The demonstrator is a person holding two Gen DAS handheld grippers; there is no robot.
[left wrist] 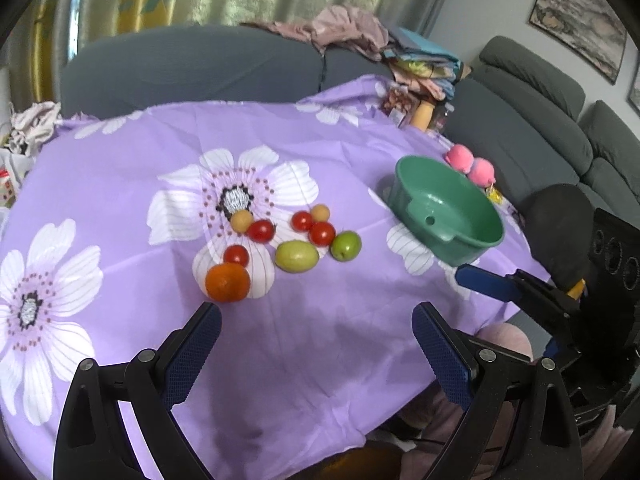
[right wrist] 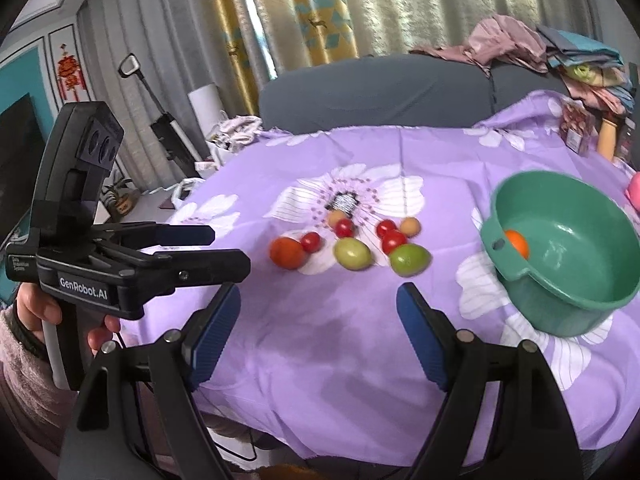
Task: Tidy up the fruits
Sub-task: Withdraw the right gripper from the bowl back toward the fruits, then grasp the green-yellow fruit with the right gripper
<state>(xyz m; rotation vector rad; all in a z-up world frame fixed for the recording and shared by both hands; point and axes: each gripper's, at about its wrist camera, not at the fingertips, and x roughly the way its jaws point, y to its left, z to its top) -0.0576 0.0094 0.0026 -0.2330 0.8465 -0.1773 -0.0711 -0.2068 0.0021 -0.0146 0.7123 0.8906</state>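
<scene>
On the purple flowered tablecloth [left wrist: 332, 360] lies a cluster of fruit: a mandarin [left wrist: 228, 282], several cherry tomatoes [left wrist: 261, 230], two tan round fruits [left wrist: 241, 220] and two green fruits [left wrist: 297, 256]. A green plastic bowl [left wrist: 440, 245] stands to their right. The right wrist view shows an orange fruit [right wrist: 518, 244] inside the bowl [right wrist: 560, 316]. My left gripper [left wrist: 316, 314] is open and empty, just short of the mandarin. My right gripper [right wrist: 320, 294] is open and empty too, in front of the green fruits [right wrist: 352, 254], with the left gripper [right wrist: 231, 250] to its left.
Two pink plush toys [left wrist: 470, 164] sit behind the bowl. A bottle and packets [left wrist: 422, 114] stand at the table's far right corner. Grey sofas [left wrist: 192, 68] with heaped clothes [left wrist: 352, 32] ring the table. The cloth's front edge hangs just below both grippers.
</scene>
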